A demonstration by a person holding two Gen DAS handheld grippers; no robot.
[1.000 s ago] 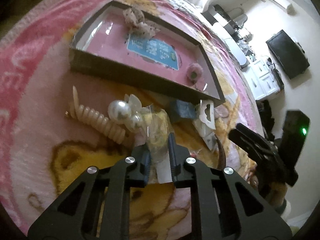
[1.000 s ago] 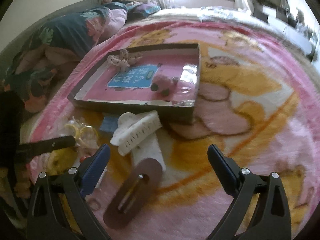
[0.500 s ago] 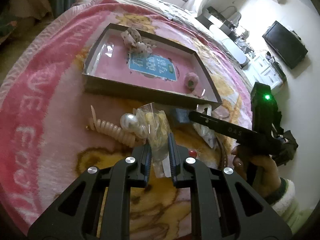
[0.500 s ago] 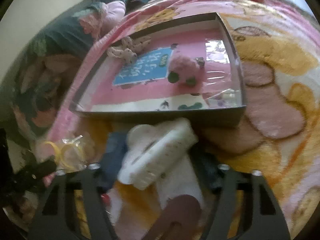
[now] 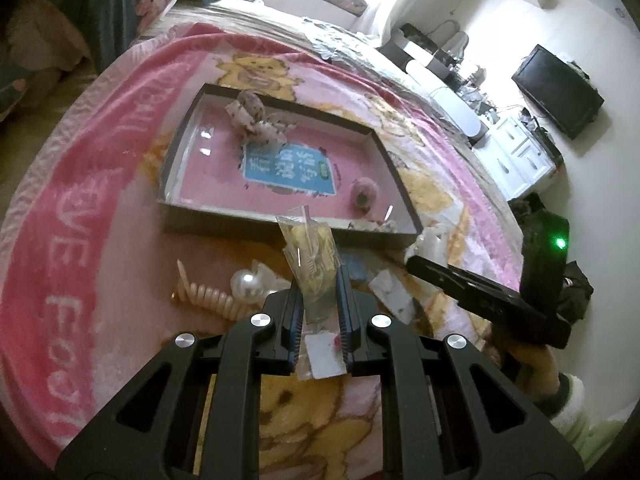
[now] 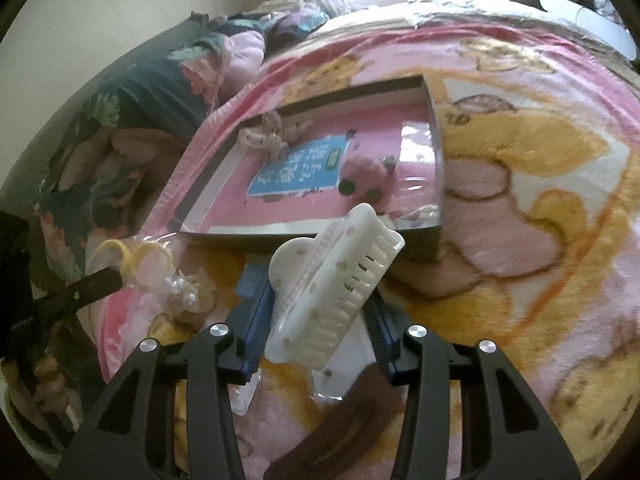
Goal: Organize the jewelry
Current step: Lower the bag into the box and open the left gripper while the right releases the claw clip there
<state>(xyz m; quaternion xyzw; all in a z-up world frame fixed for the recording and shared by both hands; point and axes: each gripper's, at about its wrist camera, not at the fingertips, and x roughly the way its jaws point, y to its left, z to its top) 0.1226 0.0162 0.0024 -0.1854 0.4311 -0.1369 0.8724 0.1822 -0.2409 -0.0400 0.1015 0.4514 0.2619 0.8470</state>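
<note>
On the pink blanket, near the front wall of the shallow box, the left gripper was pinched shut on a clear packet of yellow jewelry, lifted. To its right, the right gripper had closed on a white hair claw clip, before the box's front right corner.

Fluffy plush blanket, glossy-lined cardboard tray, crinkly clear plastic bag, smooth white plastic clip.
</note>
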